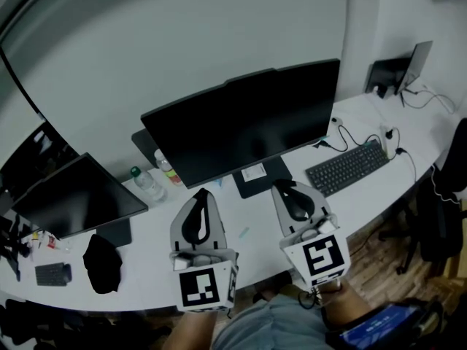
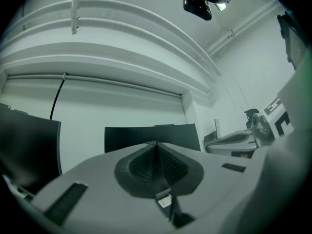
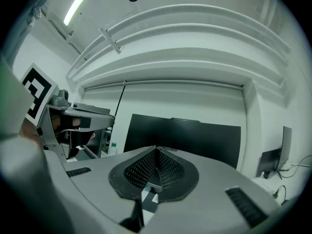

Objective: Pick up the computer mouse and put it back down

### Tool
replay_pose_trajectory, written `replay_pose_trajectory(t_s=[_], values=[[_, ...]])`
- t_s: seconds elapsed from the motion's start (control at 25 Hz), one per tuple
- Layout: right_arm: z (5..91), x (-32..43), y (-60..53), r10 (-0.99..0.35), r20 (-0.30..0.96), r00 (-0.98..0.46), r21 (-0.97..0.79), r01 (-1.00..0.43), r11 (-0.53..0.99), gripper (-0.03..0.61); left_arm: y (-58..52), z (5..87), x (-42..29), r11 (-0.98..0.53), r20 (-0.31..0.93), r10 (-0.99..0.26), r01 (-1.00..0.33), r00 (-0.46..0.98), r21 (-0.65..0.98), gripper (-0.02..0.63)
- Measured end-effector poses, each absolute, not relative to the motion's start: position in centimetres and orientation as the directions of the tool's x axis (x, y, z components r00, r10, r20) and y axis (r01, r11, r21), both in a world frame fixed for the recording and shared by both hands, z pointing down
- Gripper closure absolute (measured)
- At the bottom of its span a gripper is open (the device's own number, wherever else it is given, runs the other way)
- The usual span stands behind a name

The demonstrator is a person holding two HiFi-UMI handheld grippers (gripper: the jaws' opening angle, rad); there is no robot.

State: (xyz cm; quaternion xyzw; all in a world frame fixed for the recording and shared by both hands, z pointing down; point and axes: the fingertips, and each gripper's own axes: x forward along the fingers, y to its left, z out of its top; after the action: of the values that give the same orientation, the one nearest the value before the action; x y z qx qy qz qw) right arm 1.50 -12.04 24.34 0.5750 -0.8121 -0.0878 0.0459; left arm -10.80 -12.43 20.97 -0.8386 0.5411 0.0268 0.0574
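Counter (image 1: pixel 255 210) carries two large dark monitors, centre (image 1: pixel 248 122) and left (image 1: pixel 73 195). A small third screen (image 1: pixel 419 64) sits far right. One keyboard (image 1: pixel 348 166), two bottles (image 1: pixel 146 183) (image 1: pixel 168 168), one black cloth (image 1: pixel 102 262).

Two grippers above the near edge, in front of the centre monitor. Left hand-held gripper (image 2: pixel 156 145): jaws pressed together, nothing between. Right hand-held gripper (image 3: pixel 157 152): the same.

Computer mouse: cannot locate it in any view, so nothing to note on its look.
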Motion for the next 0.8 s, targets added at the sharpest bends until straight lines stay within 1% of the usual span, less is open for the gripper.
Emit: replay_pose_trajectory(t_s=[0.16, 0.8], values=[[24.13, 1.09, -11.79, -0.938, -0.030, -0.347, 0.191, -0.923, 0.335, 0.565, -12.26, 20.60, -10.95, -0.406, -0.128, -0.902, -0.911, 0.413, -0.076, 0.609], [24.29, 1.26, -11.67, -0.940, -0.030, -0.340, 0.177, -0.927, 0.330, 0.565, -12.21, 21.36, -10.93, -0.414, -0.110, -0.902, -0.909, 0.417, -0.055, 0.609]])
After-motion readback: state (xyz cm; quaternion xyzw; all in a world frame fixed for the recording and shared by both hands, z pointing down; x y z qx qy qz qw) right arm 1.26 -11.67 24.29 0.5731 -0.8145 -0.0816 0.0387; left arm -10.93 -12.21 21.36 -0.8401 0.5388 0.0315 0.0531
